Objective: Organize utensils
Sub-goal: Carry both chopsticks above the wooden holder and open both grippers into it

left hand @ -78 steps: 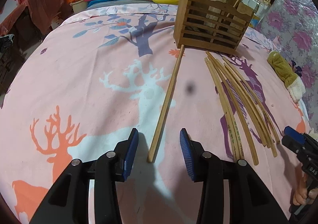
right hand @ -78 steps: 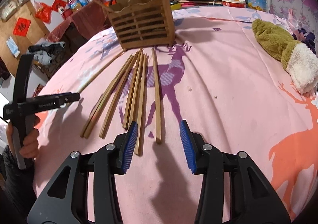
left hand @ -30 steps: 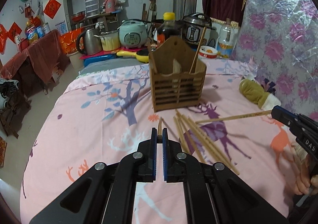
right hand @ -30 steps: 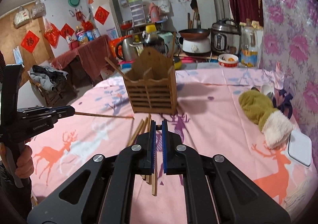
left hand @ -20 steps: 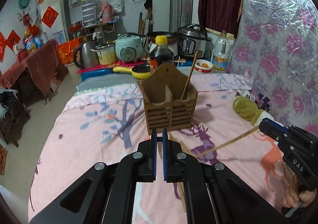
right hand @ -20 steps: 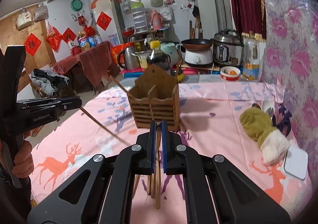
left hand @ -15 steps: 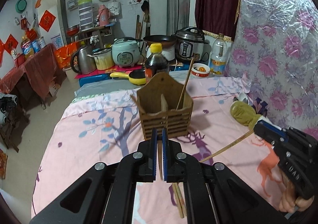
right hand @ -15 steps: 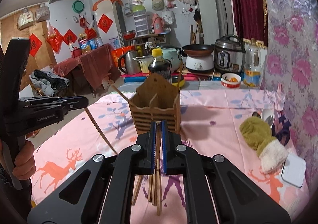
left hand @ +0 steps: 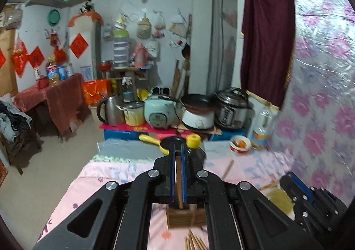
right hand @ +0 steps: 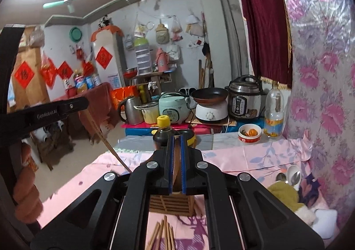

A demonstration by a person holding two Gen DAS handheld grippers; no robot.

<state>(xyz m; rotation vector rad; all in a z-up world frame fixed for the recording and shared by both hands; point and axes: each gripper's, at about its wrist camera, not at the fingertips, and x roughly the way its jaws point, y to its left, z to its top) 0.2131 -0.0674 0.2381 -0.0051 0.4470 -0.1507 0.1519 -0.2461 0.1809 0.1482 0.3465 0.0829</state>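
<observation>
My left gripper point(left hand: 177, 170) is shut on a wooden chopstick point(left hand: 178, 185) and is raised high over the wooden utensil holder point(left hand: 186, 216). The stick hangs down toward the holder. My right gripper point(right hand: 176, 161) is shut on another chopstick point(right hand: 176, 172), also held above the holder point(right hand: 170, 204). In the right wrist view the left gripper point(right hand: 73, 105) shows at the left with its chopstick point(right hand: 104, 139) slanting down to the holder. Several loose chopsticks point(right hand: 163, 236) lie on the pink deer-print cloth point(right hand: 244, 161) in front of the holder.
A soy sauce bottle point(right hand: 163, 130) stands just behind the holder. A green and white mitt point(right hand: 286, 194) and spoons point(right hand: 288, 176) lie at the right. Cookers, a kettle and a pan point(right hand: 209, 94) crowd the bench behind the table.
Both grippers closed on a chopstick each, lifted them off the cloth and rose higher above the holder, tilting the sticks downward toward it.
</observation>
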